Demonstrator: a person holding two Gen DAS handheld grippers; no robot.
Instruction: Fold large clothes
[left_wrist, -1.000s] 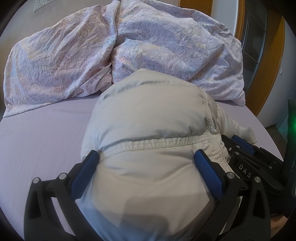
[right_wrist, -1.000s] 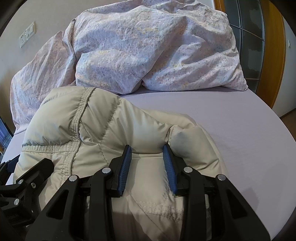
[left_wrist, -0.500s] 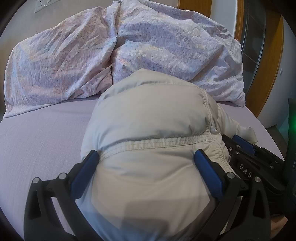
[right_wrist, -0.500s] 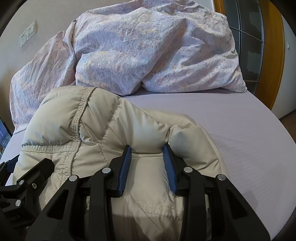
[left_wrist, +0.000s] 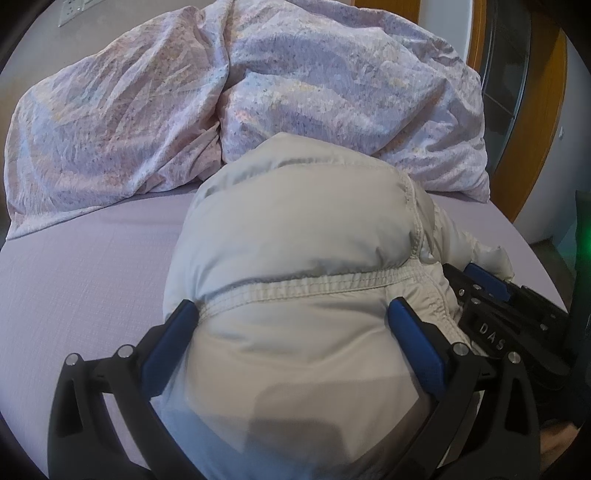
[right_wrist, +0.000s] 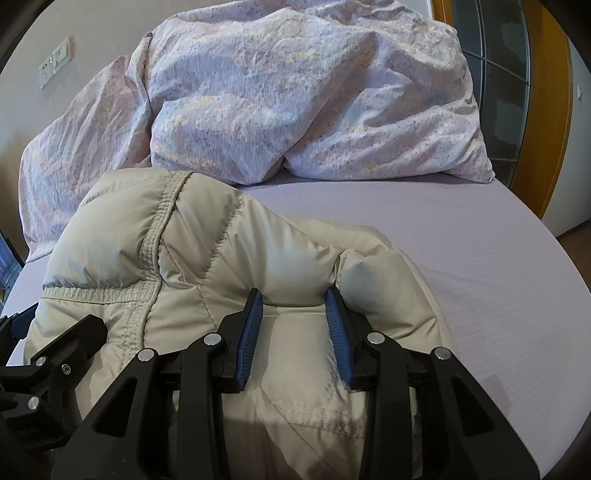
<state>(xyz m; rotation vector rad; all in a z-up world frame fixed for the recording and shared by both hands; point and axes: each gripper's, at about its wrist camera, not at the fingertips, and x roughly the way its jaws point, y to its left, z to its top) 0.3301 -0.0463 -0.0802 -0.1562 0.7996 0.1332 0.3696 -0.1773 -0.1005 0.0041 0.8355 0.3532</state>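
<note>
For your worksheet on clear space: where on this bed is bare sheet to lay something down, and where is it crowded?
Bare sheet lies right of the puffer jacket, below the duvet. Another patch lies left of the jacket. Crowded: the duvet heap behind, and near the left gripper and right gripper.

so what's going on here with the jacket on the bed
A person is folding a beige puffer jacket on a bed with a lilac sheet, using two handheld grippers. The left gripper straddles a wide, puffy bunch of the jacket; the right gripper pinches a narrower fold beside it. The jacket sits bundled on the sheet, in front of a crumpled floral duvet.
</note>
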